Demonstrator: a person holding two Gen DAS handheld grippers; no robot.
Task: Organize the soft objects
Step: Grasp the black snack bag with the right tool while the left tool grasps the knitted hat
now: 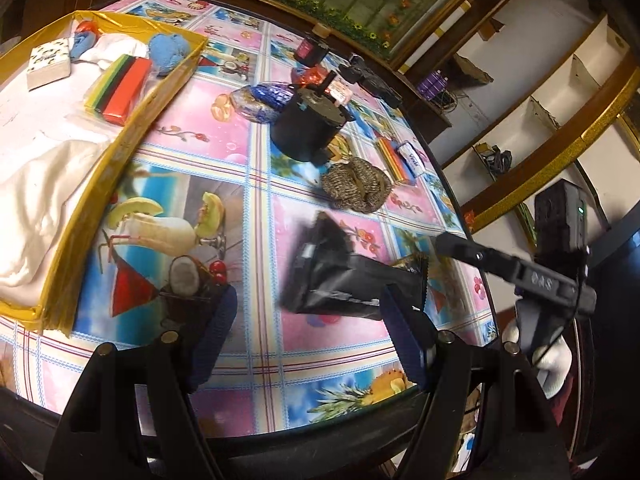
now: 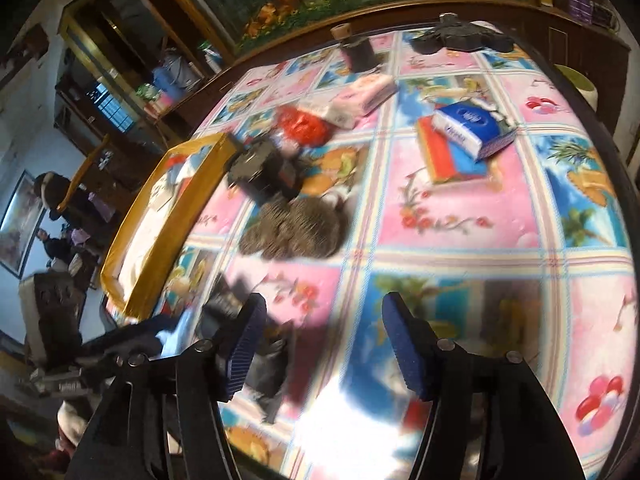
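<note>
My right gripper (image 2: 320, 344) hangs half open, empty; the left gripper (image 1: 308, 336) gapes empty too. The black pouch (image 1: 344, 276) lies low-centre: I should straddle it squarely, then lift toward the yellow tray (image 1: 132, 120) upper left.

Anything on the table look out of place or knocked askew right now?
Nothing looks spilled or damaged. One oddity: the black pot sits tilted, its rim leaning on the blue foil packet rather than flat on the tablecloth. The brown knitted bundle and other soft items remain outside the yellow tray.
</note>
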